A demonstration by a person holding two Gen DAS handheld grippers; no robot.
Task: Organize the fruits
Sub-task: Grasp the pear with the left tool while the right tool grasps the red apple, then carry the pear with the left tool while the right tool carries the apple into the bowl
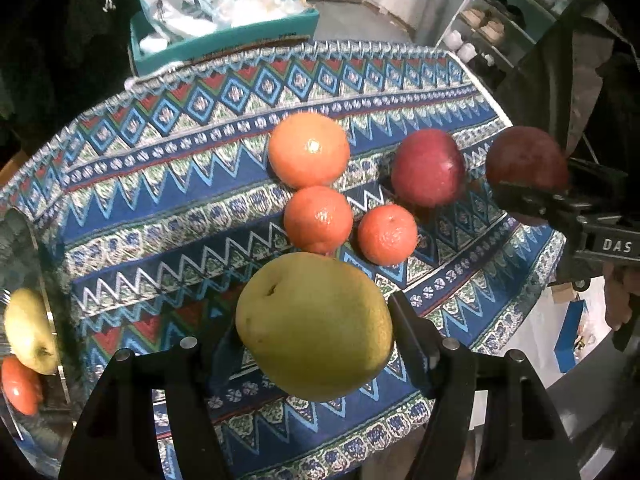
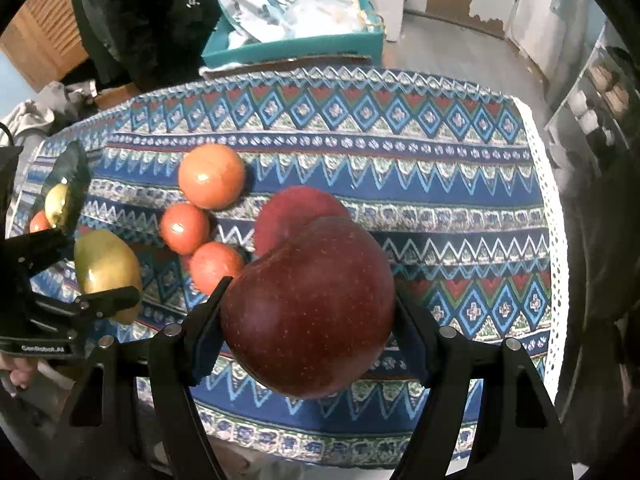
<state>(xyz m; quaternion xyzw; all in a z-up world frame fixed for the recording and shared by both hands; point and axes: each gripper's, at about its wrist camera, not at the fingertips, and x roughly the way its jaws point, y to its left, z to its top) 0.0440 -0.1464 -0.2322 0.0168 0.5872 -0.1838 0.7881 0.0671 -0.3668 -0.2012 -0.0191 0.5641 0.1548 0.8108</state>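
Left gripper [image 1: 316,344]: black two-finger tool, pointing steeply down, clamped on a large round yellow-green pear [image 1: 314,326]. Both fingers press its sides; the fruit hangs clear above the cloth.

Right gripper [image 2: 308,320]: same black build, gripping a big dark red apple [image 2: 308,308] flecked with pale dots. Fingers [image 2: 208,320] squeeze left and right flanks; apple is lifted off the table. From the left wrist view the same apple shows at the far right edge, held in the other tool.

Beneath both: table under a patterned woven cloth [image 1: 160,208] in blue, white, red and green zigzags and diamonds.

Just beyond the pear, on the cloth: two small orange mandarins, one [image 1: 318,218] touching a larger orange round fruit [image 1: 308,150] behind it, the other [image 1: 387,234] just beside to the right. A second red apple [image 1: 428,166] rests right of the large orange fruit, apart from it.

Left edge of the table: a shiny tray [image 2: 68,172], holding a small yellow apple [image 1: 30,330] and an orange fruit [image 1: 20,386] side by side.

Past the table's far edge: a teal cardboard box [image 2: 296,46] stuffed with white printed plastic bags [image 2: 260,0]. Far right, a shelf rack [image 1: 500,20] with small items, too blurred to name.
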